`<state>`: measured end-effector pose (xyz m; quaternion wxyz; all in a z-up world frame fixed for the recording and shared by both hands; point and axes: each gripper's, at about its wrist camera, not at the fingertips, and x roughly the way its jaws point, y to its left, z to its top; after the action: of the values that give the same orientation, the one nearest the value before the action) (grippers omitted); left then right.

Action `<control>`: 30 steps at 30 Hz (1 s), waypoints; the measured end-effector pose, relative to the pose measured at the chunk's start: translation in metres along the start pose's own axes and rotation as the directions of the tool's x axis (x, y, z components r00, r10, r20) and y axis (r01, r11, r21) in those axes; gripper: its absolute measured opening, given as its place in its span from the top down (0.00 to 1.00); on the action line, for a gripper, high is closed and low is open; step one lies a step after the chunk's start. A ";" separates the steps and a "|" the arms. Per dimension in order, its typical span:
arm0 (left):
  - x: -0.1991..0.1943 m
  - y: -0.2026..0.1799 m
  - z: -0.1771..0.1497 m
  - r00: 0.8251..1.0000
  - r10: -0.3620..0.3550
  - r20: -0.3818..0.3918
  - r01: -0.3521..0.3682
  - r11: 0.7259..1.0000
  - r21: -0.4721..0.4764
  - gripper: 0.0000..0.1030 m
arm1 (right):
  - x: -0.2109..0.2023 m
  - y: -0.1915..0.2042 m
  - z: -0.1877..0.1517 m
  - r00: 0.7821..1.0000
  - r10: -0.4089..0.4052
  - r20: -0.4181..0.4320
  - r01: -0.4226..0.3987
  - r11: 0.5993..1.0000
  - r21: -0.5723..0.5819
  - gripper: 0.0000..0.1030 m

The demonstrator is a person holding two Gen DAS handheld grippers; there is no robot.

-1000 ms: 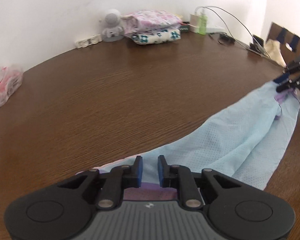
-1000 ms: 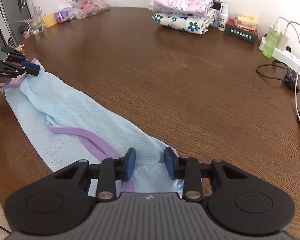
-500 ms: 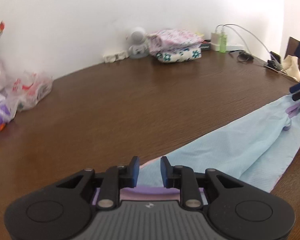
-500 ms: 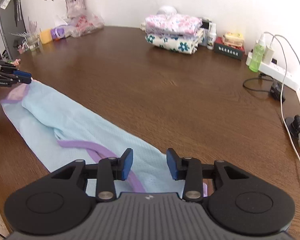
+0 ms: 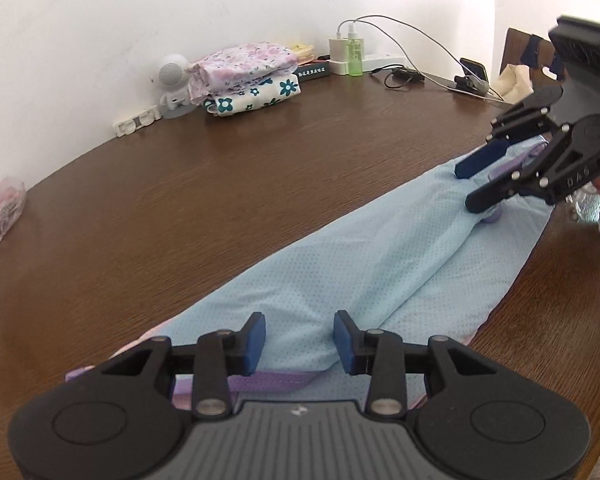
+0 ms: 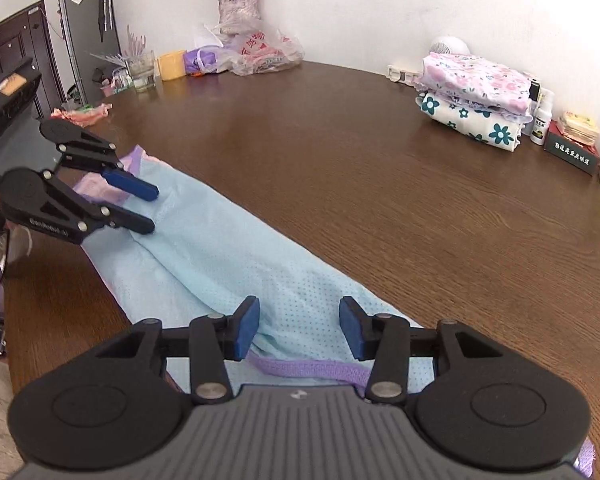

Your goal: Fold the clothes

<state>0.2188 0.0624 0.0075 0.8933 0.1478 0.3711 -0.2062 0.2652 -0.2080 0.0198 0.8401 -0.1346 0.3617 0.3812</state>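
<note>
A light blue dotted garment (image 5: 340,272) with purple trim lies in a long strip along the near edge of the brown table; it also shows in the right wrist view (image 6: 228,256). My left gripper (image 5: 300,338) is open and empty just above one end of it, and shows in the right wrist view (image 6: 150,208). My right gripper (image 6: 296,326) is open and empty above the other end, and shows in the left wrist view (image 5: 466,188). A purple band (image 6: 312,368) lies under the right gripper.
Two folded floral garments (image 5: 248,76) are stacked at the far wall beside a small white robot figure (image 5: 172,84). A power strip, a green bottle (image 5: 355,58) and cables lie at the far right. Plastic bags (image 6: 260,52), a flower vase and cups stand at the far left corner.
Both grippers have opened wider and come closer together along the garment. The left gripper has let go of its end, and the garment lies on the table.
</note>
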 end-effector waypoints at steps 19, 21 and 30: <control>-0.056 0.010 -0.013 0.973 0.222 0.064 -0.212 0.969 -0.128 0.42 | -0.059 -0.006 -0.024 0.987 -0.110 0.113 0.091 0.983 0.162 0.22; -0.067 0.011 -0.018 0.962 0.265 0.059 -0.253 0.953 -0.166 0.35 | -0.072 -0.001 -0.030 0.980 -0.156 0.122 0.128 0.969 0.210 0.12; -0.113 -0.026 -0.044 0.938 0.325 0.122 -0.223 0.833 -0.507 0.00 | -0.117 0.021 -0.068 0.924 -0.371 0.097 0.283 0.830 0.481 0.00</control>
<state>0.1076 0.0872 0.0568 0.9549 -0.0512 0.2924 0.0104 0.1634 -0.2917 0.0567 0.9307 0.0433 0.3325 0.1461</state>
